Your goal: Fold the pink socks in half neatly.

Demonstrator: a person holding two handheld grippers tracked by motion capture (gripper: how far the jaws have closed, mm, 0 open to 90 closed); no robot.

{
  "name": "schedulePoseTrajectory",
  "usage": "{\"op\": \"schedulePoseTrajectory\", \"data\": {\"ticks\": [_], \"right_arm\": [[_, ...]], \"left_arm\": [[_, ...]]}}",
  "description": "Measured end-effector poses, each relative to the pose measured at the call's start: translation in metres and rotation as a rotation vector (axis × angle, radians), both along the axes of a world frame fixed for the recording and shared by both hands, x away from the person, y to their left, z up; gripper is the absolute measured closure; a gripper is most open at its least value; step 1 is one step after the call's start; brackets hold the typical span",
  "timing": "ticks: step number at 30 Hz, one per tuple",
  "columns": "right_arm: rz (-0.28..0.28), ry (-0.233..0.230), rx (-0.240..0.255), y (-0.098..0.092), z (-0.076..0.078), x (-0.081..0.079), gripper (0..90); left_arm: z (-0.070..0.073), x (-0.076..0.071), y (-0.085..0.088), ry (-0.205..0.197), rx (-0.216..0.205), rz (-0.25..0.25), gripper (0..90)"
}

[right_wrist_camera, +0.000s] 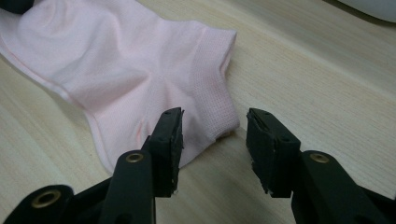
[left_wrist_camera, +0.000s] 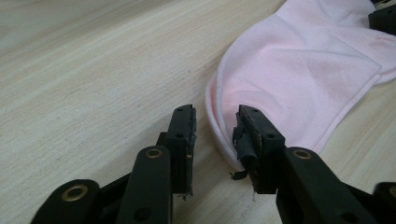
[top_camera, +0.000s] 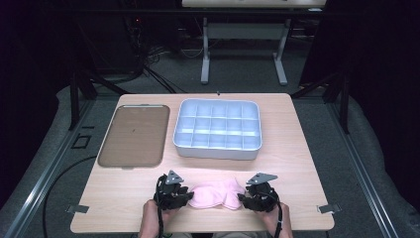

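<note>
From above, the pink sock point(top_camera: 216, 194) is flanked by both tongs; close up, the left tongs point(left_wrist_camera: 215, 126) and right tongs point(right_wrist_camera: 214, 133) are seen apart, unclamped.

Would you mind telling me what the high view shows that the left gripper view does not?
High view alone: the white compartment tray, the brown flat tray, and the right tool at the sock's other end. Left gripper view alone: the left tool close up, its pads parted around the sock's folded edge, with frayed padding on one pad. Shared: the pink sock lying on the wooden table.
</note>
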State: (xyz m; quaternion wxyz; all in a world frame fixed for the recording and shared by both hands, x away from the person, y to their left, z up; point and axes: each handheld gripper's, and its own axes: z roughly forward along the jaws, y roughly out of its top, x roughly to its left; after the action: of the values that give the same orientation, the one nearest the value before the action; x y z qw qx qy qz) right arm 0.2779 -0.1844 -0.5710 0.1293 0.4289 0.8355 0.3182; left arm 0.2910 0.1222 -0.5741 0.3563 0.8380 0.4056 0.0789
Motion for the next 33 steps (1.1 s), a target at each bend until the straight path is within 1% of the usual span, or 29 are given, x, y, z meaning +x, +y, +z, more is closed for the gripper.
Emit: {"op": "schedulePoseTrajectory", "data": {"ticks": [2,3,7,8,10,13,14,15,17,19,20,21,22,23,25,27,28,29,30,31,32,33], "right_arm": [[0.0,0.0,0.0,0.0,0.0,0.0,55.6],[0.0,0.007,0.004,0.0,0.0,0.0,55.8],[0.005,0.009,0.004,0.0,-0.001,0.0,56.6],[0.007,0.01,0.009,0.0,-0.001,0.0,57.3],[0.012,0.007,-0.001,0.0,0.0,0.0,59.0],[0.017,0.012,0.005,0.0,0.0,-0.001,62.9],[0.017,0.012,0.005,0.0,0.0,-0.001,62.9],[0.013,0.027,0.019,0.0,0.0,-0.001,66.3],[0.002,0.034,0.029,0.0,0.0,-0.001,69.9],[0.008,0.045,0.043,0.0,0.0,-0.001,76.4],[0.008,0.045,0.043,0.0,0.0,-0.001,76.4],[0.019,0.063,0.057,-0.001,0.0,-0.001,81.1],[0.019,0.063,0.057,-0.001,0.0,-0.001,81.1],[0.011,0.068,0.081,-0.003,-0.002,0.0,83.0],[0.009,0.08,0.104,-0.005,-0.002,0.0,83.8],[0.003,0.082,0.11,-0.006,-0.002,0.0,84.0],[-0.002,0.093,0.12,-0.008,-0.001,0.001,84.2],[-0.004,0.099,0.146,-0.01,0.001,0.001,84.2],[-0.004,0.106,0.159,-0.012,0.003,0.0,84.2],[-0.004,0.099,0.17,-0.012,0.004,0.0,84.2],[-0.004,0.099,0.17,-0.012,0.004,0.0,84.2],[-0.004,0.089,0.174,-0.014,0.01,-0.001,84.1]], "left_arm": [[0.0,0.0,0.0,0.004,-0.003,-0.004,68.7],[0.0,0.0,0.0,0.007,-0.004,-0.008,72.6],[0.0,-0.001,0.0,0.01,-0.004,-0.023,78.2],[0.0,-0.001,-0.001,0.012,-0.005,-0.026,79.5],[0.0,-0.001,-0.001,0.014,-0.003,-0.028,82.0],[0.0,-0.002,-0.001,0.007,0.002,-0.036,84.9],[0.0,-0.002,-0.001,0.007,0.002,-0.036,85.3],[0.0,-0.002,-0.001,0.005,0.004,-0.039,85.6],[0.0,-0.003,0.0,0.002,0.002,-0.036,85.9],[0.0,-0.003,0.0,0.001,-0.002,-0.038,86.0],[0.0,-0.003,0.0,0.001,-0.002,-0.038,86.1],[-0.001,-0.003,0.0,0.0,-0.006,-0.038,86.2],[-0.001,-0.003,0.0,0.0,-0.006,-0.038,86.2],[-0.001,-0.003,0.0,-0.004,-0.01,-0.035,86.2],[-0.001,-0.003,0.001,-0.007,-0.011,-0.035,86.3],[-0.001,-0.003,0.001,-0.008,-0.01,-0.035,86.4],[0.0,-0.003,0.001,-0.01,-0.01,-0.035,86.4],[-0.001,-0.003,0.0,-0.011,-0.014,-0.031,86.4],[-0.001,-0.003,0.0,-0.011,-0.015,-0.031,86.4],[-0.001,-0.003,0.0,-0.011,-0.017,-0.031,86.4],[-0.001,-0.003,0.0,-0.011,-0.017,-0.031,86.4],[-0.001,-0.003,0.0,-0.01,-0.024,-0.03,86.4]]}}
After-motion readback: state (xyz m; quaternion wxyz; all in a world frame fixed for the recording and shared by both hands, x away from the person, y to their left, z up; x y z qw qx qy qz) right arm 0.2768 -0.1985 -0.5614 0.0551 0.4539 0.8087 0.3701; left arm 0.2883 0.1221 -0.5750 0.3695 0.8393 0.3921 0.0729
